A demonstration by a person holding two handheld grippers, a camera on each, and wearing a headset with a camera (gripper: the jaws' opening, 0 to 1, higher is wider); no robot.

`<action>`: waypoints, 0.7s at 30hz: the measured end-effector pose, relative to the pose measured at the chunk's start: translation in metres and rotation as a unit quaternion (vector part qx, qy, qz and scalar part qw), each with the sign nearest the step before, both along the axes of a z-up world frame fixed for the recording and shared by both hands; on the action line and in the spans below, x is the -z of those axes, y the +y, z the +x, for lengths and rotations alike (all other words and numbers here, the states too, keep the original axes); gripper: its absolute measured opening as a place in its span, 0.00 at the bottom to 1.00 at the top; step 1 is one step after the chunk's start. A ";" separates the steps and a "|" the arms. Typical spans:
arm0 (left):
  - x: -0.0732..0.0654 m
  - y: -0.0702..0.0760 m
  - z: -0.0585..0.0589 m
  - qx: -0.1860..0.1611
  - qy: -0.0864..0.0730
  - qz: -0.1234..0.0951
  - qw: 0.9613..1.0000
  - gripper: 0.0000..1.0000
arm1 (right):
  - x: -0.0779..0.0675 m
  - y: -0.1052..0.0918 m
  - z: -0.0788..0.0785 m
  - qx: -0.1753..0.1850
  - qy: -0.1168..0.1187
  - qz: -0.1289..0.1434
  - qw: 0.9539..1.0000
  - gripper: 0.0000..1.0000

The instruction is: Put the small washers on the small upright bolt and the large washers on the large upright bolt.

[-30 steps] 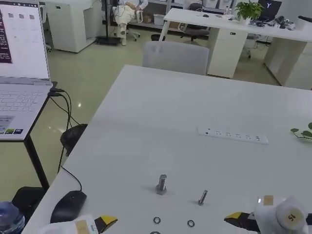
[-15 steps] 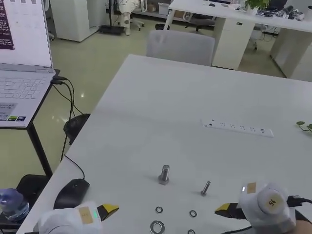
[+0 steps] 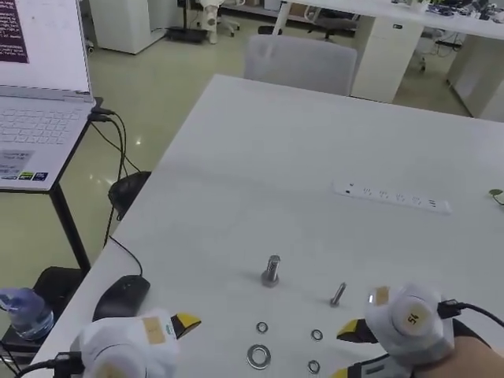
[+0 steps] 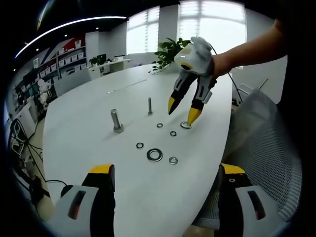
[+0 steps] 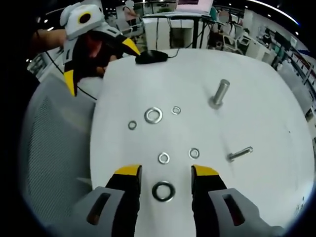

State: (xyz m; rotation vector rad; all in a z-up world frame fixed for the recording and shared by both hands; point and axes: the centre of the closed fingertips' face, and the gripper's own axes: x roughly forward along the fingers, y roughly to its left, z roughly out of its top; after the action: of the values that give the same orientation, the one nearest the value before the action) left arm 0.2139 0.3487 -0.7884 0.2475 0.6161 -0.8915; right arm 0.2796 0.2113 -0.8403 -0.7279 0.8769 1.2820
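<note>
White tabletop [image 3: 315,157] holds every washer loose, four small washers [image 5: 164,158] and two large washers [image 5: 153,115], near the bare large upright bolt [image 3: 271,269] and the small upright bolt [image 3: 338,294] to its right; by this, no placement is done. Both tools stand apart: the right gripper [image 5: 167,170] straddles one large washer unclamped, and the left gripper [image 4: 165,170] is empty. Farther off lies a power strip [image 3: 391,197], and to the left are a mouse [image 3: 122,295] and a laptop [image 3: 39,118], in an office.

Your right gripper [image 3: 343,352] runs off the head view's bottom edge; your laptop [image 3: 35,118] is cropped at its left edge.
</note>
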 end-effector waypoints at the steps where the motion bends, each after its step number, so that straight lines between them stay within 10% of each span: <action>1: 0.000 0.000 0.000 0.000 0.000 -0.001 1.000 0.86 | 0.002 0.000 0.000 -0.006 0.000 -0.004 1.000 0.41; 21: 0.007 -0.001 -0.008 0.003 0.008 0.010 1.000 0.84 | 0.024 0.012 -0.007 -0.081 -0.010 -0.051 0.995 0.32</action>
State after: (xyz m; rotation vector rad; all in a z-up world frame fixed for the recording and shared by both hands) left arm 0.2060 0.3478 -0.7953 0.2602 0.6393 -0.8941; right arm 0.2729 0.2232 -0.8640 -0.9065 0.8874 1.3785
